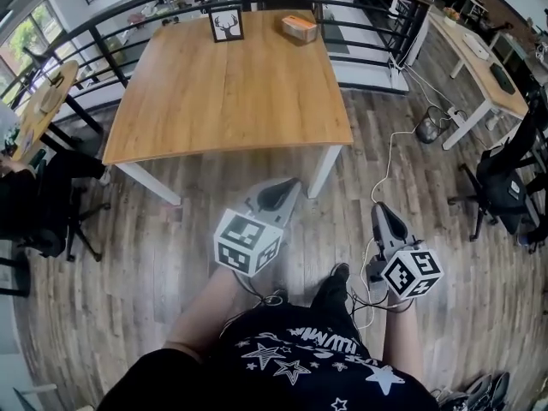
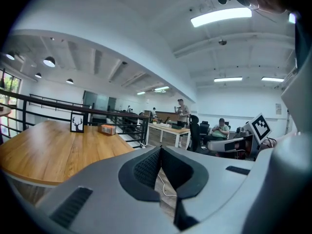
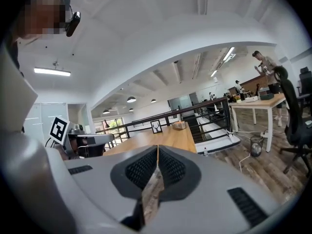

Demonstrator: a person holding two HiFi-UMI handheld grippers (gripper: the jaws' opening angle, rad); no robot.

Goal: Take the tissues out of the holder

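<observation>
The tissue holder [image 1: 299, 28], a small wooden box, stands near the far edge of the wooden table [image 1: 231, 92]. It also shows small in the left gripper view [image 2: 107, 128] and in the right gripper view [image 3: 179, 125]. My left gripper [image 1: 287, 187] hangs over the floor, short of the table's near edge, jaws shut and empty [image 2: 160, 150]. My right gripper [image 1: 383, 212] is beside it to the right, further from the table, also shut with nothing held [image 3: 157, 147]. Both point toward the table.
A framed deer picture [image 1: 226, 26] stands left of the holder. A black railing [image 1: 154, 11] runs behind the table. Office chairs [image 1: 51, 204] sit at left, another chair [image 1: 505, 187] and a desk [image 1: 479, 67] at right. A white cable [image 1: 390, 157] trails over the floor.
</observation>
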